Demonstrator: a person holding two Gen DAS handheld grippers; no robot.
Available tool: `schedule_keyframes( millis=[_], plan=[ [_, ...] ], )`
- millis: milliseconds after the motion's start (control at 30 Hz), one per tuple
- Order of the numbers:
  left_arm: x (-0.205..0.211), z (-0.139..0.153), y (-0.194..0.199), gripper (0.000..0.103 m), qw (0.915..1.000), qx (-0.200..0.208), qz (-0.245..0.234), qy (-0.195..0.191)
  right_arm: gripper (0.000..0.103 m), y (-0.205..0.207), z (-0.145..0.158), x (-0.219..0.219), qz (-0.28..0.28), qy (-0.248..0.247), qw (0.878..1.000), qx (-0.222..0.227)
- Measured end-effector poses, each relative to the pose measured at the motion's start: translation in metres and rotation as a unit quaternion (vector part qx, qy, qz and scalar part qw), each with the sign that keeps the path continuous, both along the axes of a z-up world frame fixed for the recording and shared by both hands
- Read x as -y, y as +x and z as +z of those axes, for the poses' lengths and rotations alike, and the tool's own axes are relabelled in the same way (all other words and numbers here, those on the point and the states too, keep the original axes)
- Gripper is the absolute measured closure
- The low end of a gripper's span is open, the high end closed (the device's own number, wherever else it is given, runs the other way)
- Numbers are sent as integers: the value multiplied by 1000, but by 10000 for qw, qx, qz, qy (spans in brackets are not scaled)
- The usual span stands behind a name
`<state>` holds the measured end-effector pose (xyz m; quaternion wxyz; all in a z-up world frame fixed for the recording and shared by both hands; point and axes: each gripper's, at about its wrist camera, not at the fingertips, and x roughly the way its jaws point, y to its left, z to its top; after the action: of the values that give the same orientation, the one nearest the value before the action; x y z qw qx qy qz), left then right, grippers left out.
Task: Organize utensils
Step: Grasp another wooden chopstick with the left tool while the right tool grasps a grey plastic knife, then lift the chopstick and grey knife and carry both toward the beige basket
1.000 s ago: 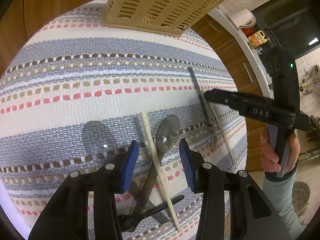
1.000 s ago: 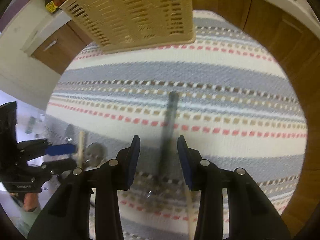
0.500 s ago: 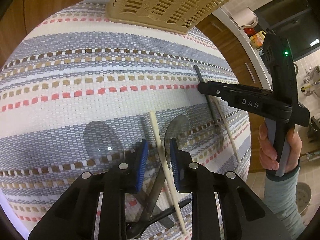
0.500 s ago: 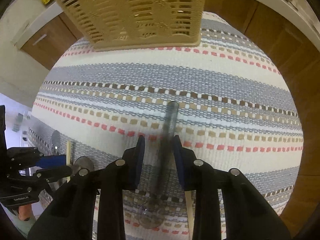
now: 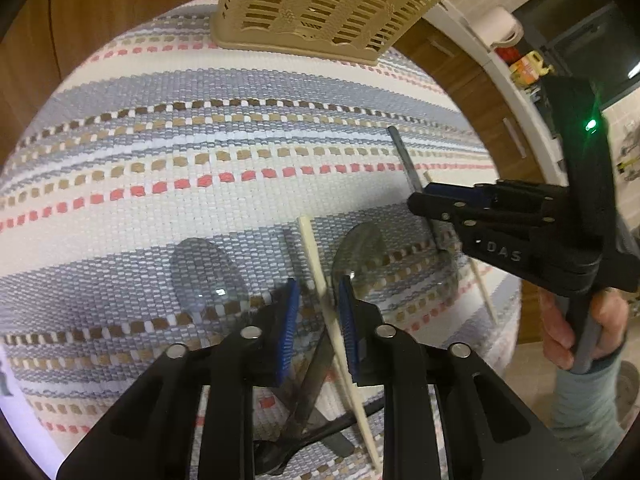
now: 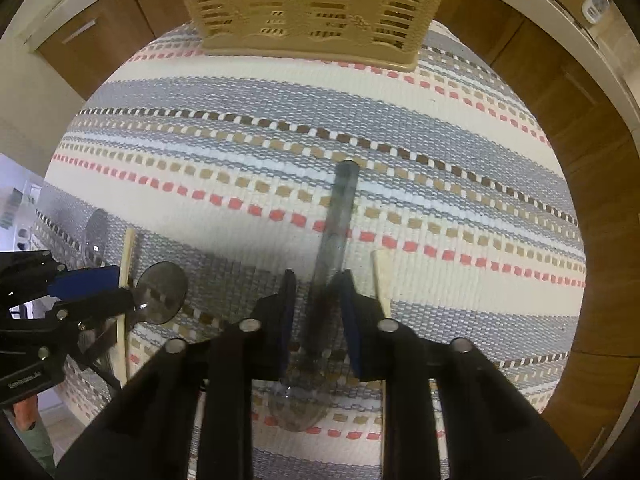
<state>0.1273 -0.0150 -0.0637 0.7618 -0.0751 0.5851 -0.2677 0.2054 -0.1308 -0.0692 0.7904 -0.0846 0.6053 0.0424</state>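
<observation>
A beige slotted basket [image 5: 332, 4] stands at the far edge of the striped cloth; it also shows in the right wrist view [image 6: 312, 4]. My left gripper [image 5: 318, 308] is closed on a cream chopstick [image 5: 314, 256] that lies over a metal spoon [image 5: 360, 252], near a clear spoon [image 5: 204, 272]. My right gripper [image 6: 316, 308] is closed on the dark handle of a grey spoon [image 6: 336, 216], whose bowl lies under the jaws. A second cream chopstick [image 6: 382, 280] lies just right of it.
The striped woven cloth [image 5: 200, 160] covers a round wooden table [image 6: 592, 184]. Dark utensils [image 5: 312, 436] cross under my left gripper. Kitchen cabinets and a counter stand beyond the table.
Both grippers closed from wide open, the left around the chopstick and the right around the grey spoon's handle. Both views moved closer to the basket.
</observation>
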Motion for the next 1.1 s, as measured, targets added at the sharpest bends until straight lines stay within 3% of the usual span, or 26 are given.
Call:
schedule_keyframes(
  millis=[67, 133, 267, 400, 600, 767, 833, 1000, 1100],
  plan=[
    [3, 1, -1, 100, 9998, 96, 11, 189, 91, -2, -1, -5, 64, -74, 9999, 39],
    [5, 2, -3, 101, 9996, 145, 63, 245, 92, -7, -1, -14, 146, -191, 9997, 109],
    [-7, 3, 1, 101, 9987, -83, 283, -424, 93, -13, -2, -21, 205, -144, 9996, 117],
    [-28, 21, 14, 101, 9946, 83, 646, -805, 93, -14, 4, -8, 54, 220, 9997, 114],
    [-61, 45, 55, 101, 9817, 557, 1443, -1113, 93, 5, 21, 10, -229, 672, 9970, 301],
    [-63, 43, 85, 101, 9644, 1041, 1944, -1461, 93, 31, 28, 18, -442, 783, 9954, 341],
    [-65, 40, 90, 101, 9587, 1188, 2155, -1429, 93, 41, 23, 22, -488, 737, 9957, 272],
    [-67, 30, 103, 100, 9609, 1072, 2149, -1375, 92, 44, 5, 26, -536, 717, 9960, 23],
    [-68, 27, 111, 82, 9646, 985, 2108, -1242, 92, 43, 4, 29, -535, 737, 9958, -23]
  ],
)
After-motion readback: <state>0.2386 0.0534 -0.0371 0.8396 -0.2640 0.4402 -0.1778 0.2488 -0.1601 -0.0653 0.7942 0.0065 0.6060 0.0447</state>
